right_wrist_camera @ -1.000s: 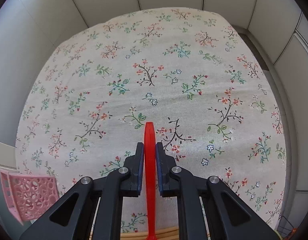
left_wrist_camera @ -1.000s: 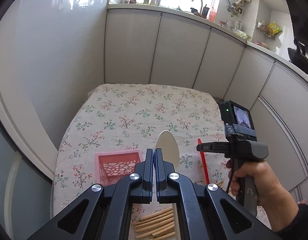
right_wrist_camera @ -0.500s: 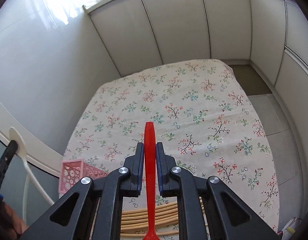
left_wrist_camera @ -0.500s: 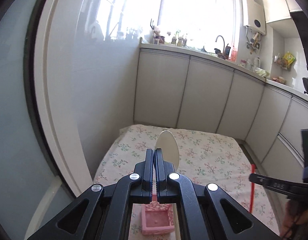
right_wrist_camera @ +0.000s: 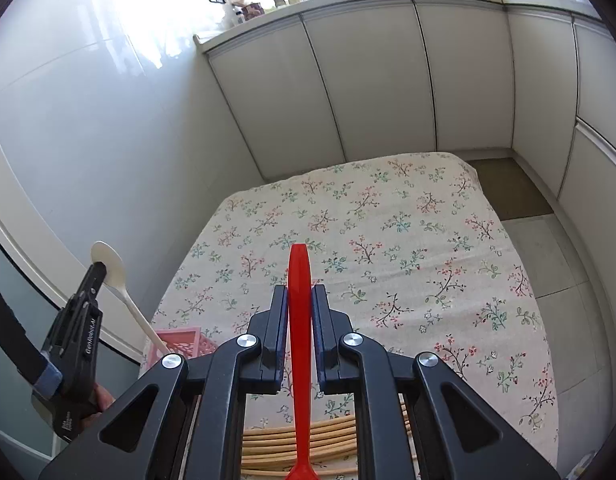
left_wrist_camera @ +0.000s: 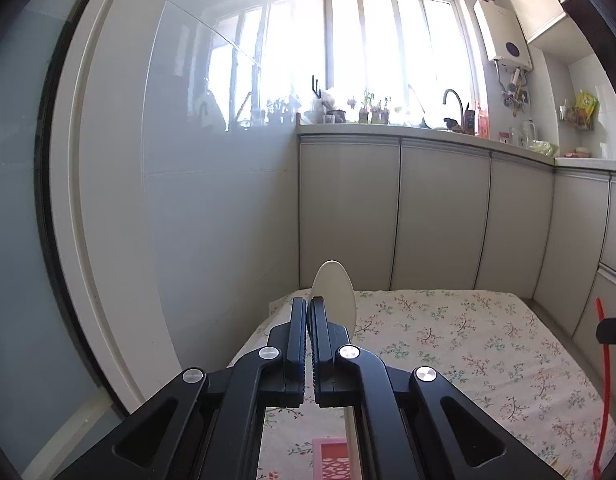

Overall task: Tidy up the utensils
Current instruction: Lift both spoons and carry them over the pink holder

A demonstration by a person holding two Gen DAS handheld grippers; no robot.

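**Two utensils held above the table**

A pink perforated basket (right_wrist_camera: pixel 179 342) stands at the near left edge of the floral tablecloth (right_wrist_camera: pixel 387 240); its contents cannot be made out. The left gripper (left_wrist_camera: pixel 309 308) is clamped on a white spoon (left_wrist_camera: pixel 335 292), bowl upward, whose handle slants down towards the basket. The right gripper (right_wrist_camera: pixel 299 296) pinches a red utensil (right_wrist_camera: pixel 300 320) by its handle, which projects past the fingertips. Wooden chopsticks (right_wrist_camera: pixel 308 444) lie bundled on the cloth beneath it. The left gripper points nearly level; the right tilts downward.
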